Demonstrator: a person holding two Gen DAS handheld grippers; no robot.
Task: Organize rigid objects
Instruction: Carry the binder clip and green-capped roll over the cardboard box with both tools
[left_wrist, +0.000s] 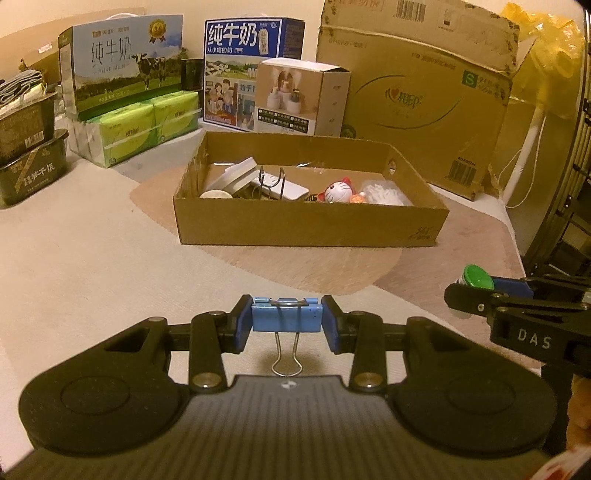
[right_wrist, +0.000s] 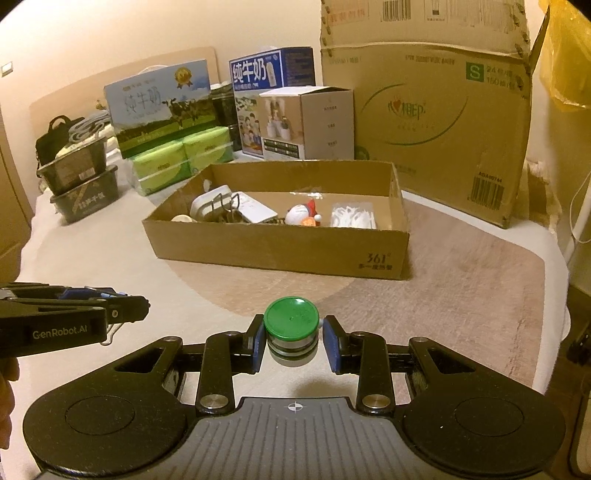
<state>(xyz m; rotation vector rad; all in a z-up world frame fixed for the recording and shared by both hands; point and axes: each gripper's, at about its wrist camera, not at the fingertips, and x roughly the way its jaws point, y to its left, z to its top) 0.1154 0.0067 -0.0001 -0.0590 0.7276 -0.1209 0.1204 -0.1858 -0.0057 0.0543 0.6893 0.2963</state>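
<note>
My left gripper (left_wrist: 287, 320) is shut on a blue binder clip (left_wrist: 286, 318), held above the carpet with its wire handle hanging down. My right gripper (right_wrist: 291, 334) is shut on a small bottle with a green cap (right_wrist: 291, 317); it also shows in the left wrist view (left_wrist: 476, 277). An open shallow cardboard box (left_wrist: 310, 225) stands ahead of both grippers on the carpet. It holds a white power strip (left_wrist: 284, 188), a cat figurine (left_wrist: 338, 191), a bag of white picks (left_wrist: 384, 194) and other small items. The left gripper shows at the left of the right wrist view (right_wrist: 140, 308).
Milk cartons (left_wrist: 125, 62), green tissue packs (left_wrist: 144, 127), a small product box (left_wrist: 303, 98) and a large cardboard carton (left_wrist: 424, 96) line the far side. Dark food tubs (left_wrist: 29, 155) stack at far left. A white fan stand (left_wrist: 524, 147) rises at right.
</note>
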